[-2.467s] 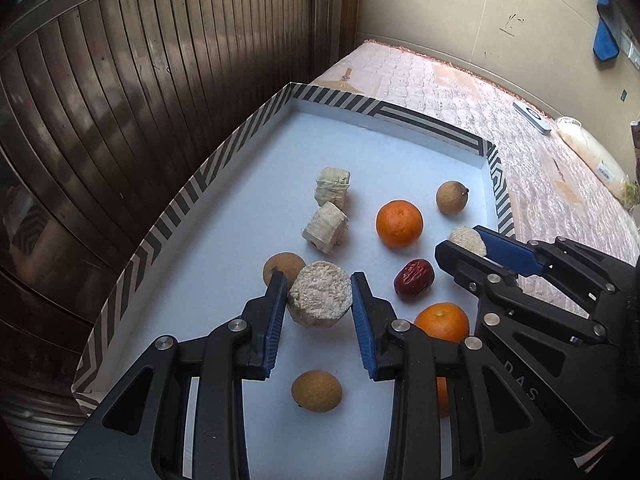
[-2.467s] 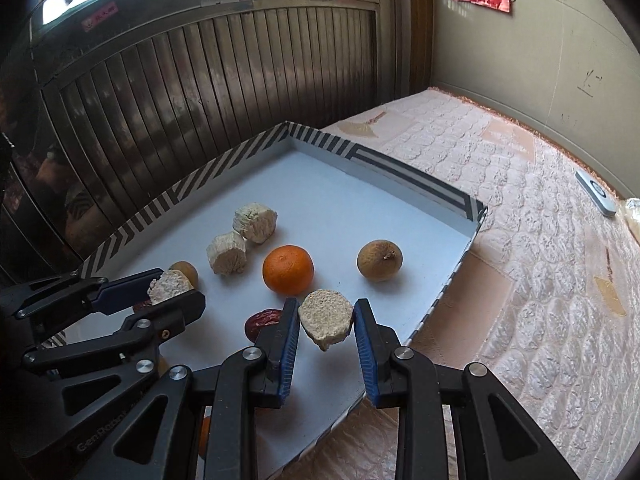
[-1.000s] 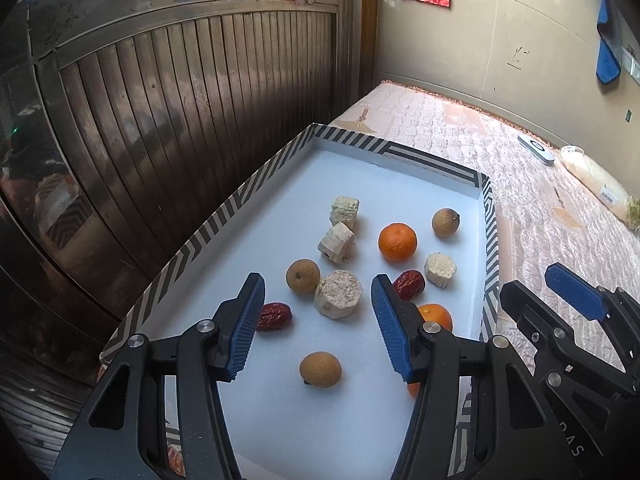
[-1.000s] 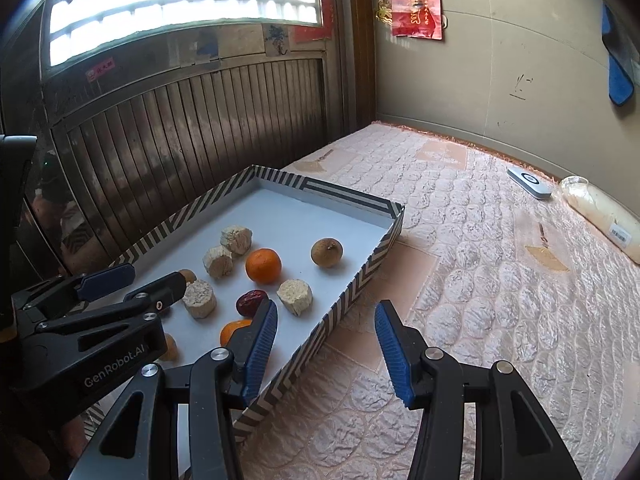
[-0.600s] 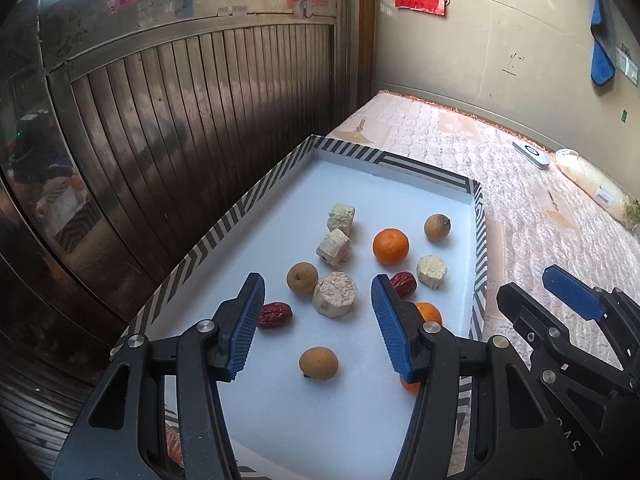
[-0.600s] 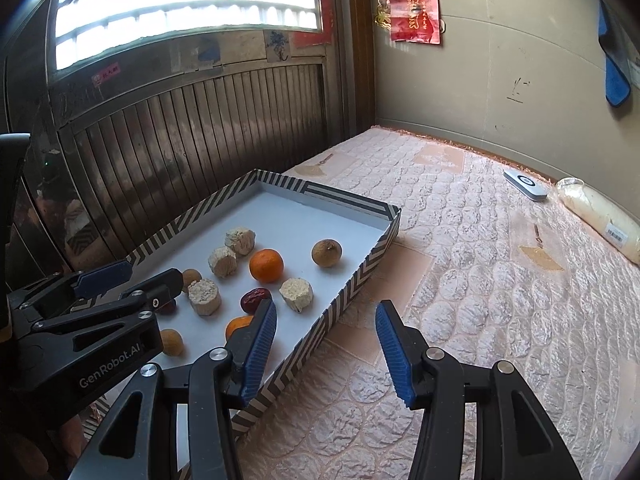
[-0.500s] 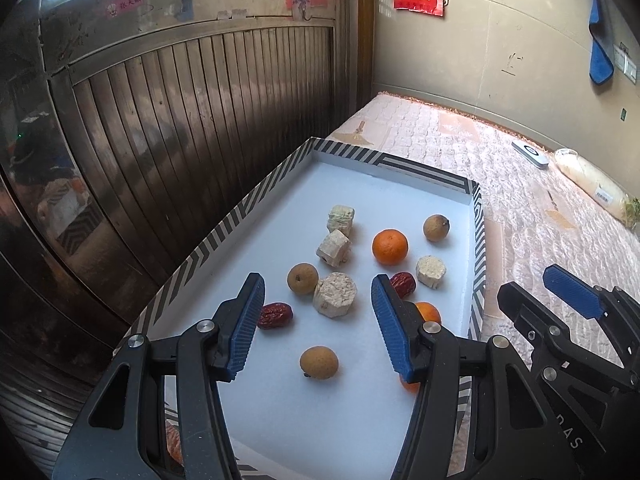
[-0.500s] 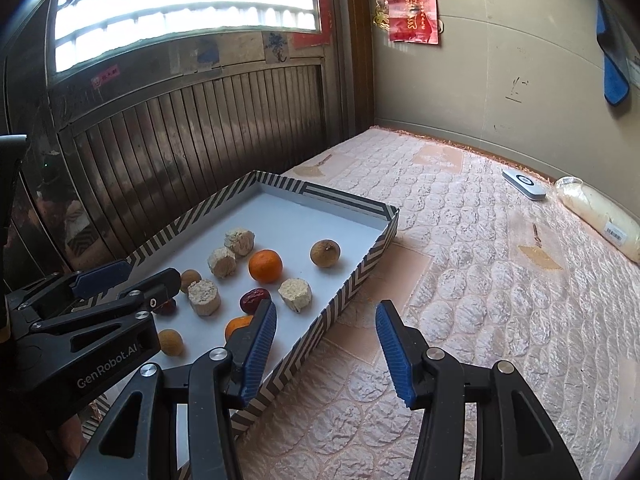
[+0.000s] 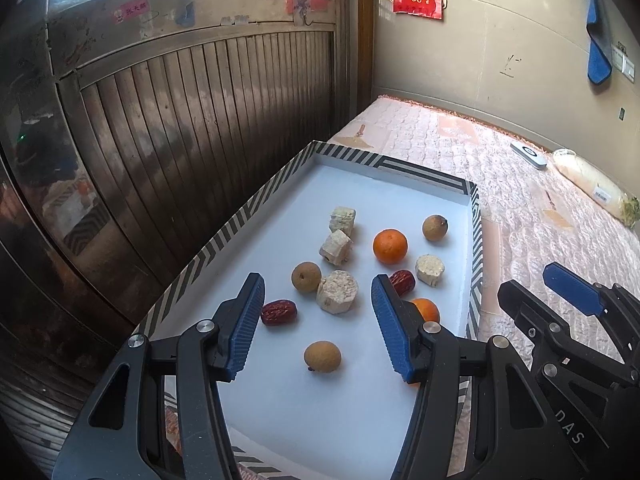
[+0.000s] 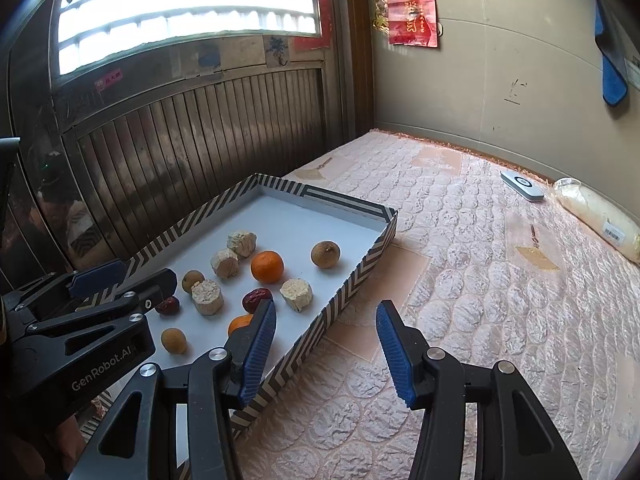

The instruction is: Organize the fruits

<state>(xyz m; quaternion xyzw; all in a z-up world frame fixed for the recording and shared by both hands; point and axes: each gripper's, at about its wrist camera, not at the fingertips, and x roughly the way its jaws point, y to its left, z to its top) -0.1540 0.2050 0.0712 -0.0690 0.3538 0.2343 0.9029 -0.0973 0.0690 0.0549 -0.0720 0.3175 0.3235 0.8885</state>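
With both my grippers, left [image 9: 316, 326] and right [image 10: 326, 344], held open and empty above the tray [image 9: 224, 240], I judged sorting paused; next, choosing a fruit.

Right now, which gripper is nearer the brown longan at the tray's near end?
Left. The left gripper hangs open right above the longan; the right gripper hangs open over the tray's striped wall and mattress.

"GenRobot.AI" on left tool [image 10: 124, 280]
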